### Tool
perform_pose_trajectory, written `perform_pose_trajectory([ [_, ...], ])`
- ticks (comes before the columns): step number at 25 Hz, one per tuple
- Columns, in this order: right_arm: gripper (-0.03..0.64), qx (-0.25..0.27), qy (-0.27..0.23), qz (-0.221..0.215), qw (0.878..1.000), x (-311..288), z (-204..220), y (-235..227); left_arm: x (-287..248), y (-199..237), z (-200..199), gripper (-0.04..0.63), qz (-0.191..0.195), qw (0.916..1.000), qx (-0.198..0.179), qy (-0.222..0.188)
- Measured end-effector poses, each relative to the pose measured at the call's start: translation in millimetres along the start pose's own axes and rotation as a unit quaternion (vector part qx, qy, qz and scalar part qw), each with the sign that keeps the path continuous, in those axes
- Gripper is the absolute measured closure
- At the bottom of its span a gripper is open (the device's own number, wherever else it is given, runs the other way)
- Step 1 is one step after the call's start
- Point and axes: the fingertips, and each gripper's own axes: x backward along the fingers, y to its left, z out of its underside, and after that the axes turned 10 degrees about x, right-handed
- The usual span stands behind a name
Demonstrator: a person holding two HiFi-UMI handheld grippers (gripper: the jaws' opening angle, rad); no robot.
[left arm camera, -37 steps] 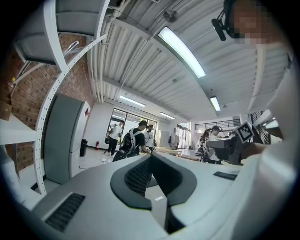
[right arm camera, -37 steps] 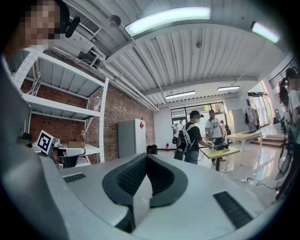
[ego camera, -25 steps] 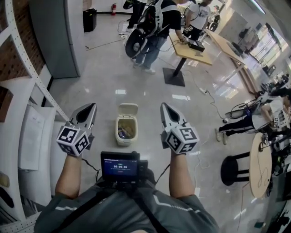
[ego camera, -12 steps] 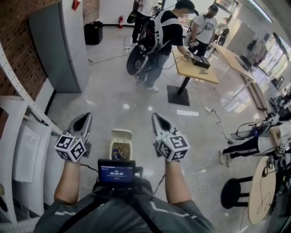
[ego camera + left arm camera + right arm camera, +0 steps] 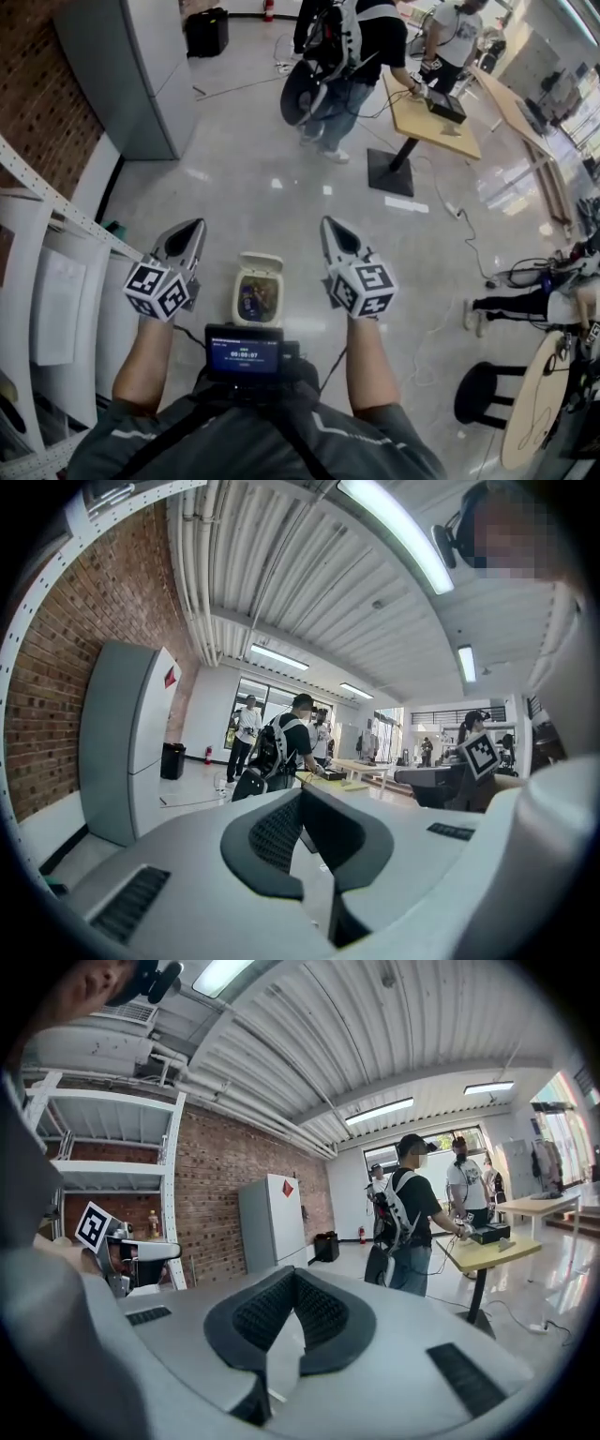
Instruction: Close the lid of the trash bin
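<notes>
The left gripper (image 5: 190, 232) and right gripper (image 5: 334, 232) hover, jaws together and empty. Between them on the floor sits the trash bin (image 5: 237, 304) (lid (image 5: 262, 264) up).

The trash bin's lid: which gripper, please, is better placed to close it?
Left, marginally: left gripper and right gripper both hover shut beside the trash bin, but the left looks slightly nearer its upright lid.

Head view looks steeply down; gripper views look level, sharing the standing person (image 5: 415, 1215).

Trash bin (image 5: 238, 306) btwn L gripper (image 5: 196, 225) & R gripper (image 5: 329, 225), table (image 5: 422, 120) far ahead
</notes>
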Motion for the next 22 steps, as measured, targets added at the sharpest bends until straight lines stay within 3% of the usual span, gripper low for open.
perform_pose_trajectory([
  [7, 0.606, -0.012, 0.049, 0.000, 0.999, -49.9, 46.7, 3.0, -34.4, 38.7, 43.0, 0.600, 0.022, 0.9985, 0.021, 0.045],
  [22, 0.606, -0.055, 0.148, -0.014, 0.987, -129.0, 196.2, 6.9, -95.0, 106.8, 170.7, 0.600, 0.021, 0.9888, 0.058, 0.136],
])
